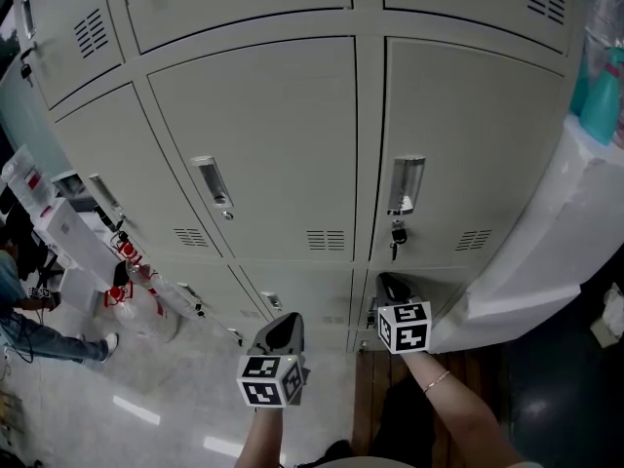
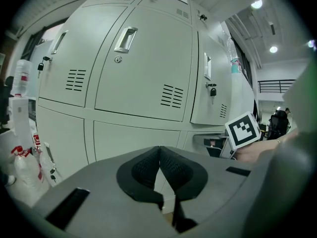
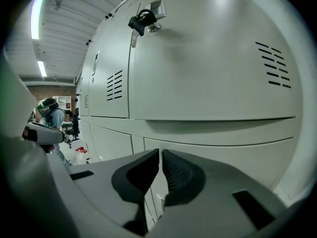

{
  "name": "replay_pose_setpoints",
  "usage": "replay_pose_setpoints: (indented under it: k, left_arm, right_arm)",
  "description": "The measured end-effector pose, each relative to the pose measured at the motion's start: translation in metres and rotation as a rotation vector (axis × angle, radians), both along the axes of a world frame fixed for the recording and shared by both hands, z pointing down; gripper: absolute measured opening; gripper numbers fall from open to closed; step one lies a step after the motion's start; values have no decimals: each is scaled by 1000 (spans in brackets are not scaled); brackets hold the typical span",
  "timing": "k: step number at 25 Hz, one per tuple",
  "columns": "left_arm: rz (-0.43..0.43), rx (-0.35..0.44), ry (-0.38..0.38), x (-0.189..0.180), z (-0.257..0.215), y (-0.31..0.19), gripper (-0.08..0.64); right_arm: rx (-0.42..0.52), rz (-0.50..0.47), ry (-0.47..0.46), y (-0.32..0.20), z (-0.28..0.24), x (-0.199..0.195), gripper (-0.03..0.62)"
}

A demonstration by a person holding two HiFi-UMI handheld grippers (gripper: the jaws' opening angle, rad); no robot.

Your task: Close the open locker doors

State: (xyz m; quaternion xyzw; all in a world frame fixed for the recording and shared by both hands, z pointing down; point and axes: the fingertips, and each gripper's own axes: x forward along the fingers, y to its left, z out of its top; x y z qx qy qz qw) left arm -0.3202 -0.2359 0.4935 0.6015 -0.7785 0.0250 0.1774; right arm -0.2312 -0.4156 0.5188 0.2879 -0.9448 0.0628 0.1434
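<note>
A wall of grey locker doors fills the head view; every door that shows lies flush with its frame. The right middle door carries a handle with a small black padlock, also seen as the padlock high in the right gripper view. My left gripper points at the bottom row, shut and holding nothing. My right gripper is close to the bottom-row door below the padlocked one. Its pads all but touch, with nothing between them.
A white ledge juts out at the right with a teal bottle on top. At the left stand white boxes and red-labelled bottles on the floor, and a person sits there. Wooden boards lie underfoot.
</note>
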Motion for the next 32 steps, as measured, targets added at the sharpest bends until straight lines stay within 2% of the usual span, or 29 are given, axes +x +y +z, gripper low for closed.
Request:
replay_pose_setpoints:
  k: [7, 12, 32]
  left_arm:
    - [1, 10, -6, 3, -5, 4, 20]
    - [36, 13, -6, 13, -6, 8, 20]
    - [243, 39, -10, 86, -13, 14, 20]
  right_arm:
    - [-10, -1, -19, 8, -7, 4, 24]
    - [-14, 12, -40, 24, -14, 21, 23]
    - [-23, 180, -108, 88, -37, 136, 0]
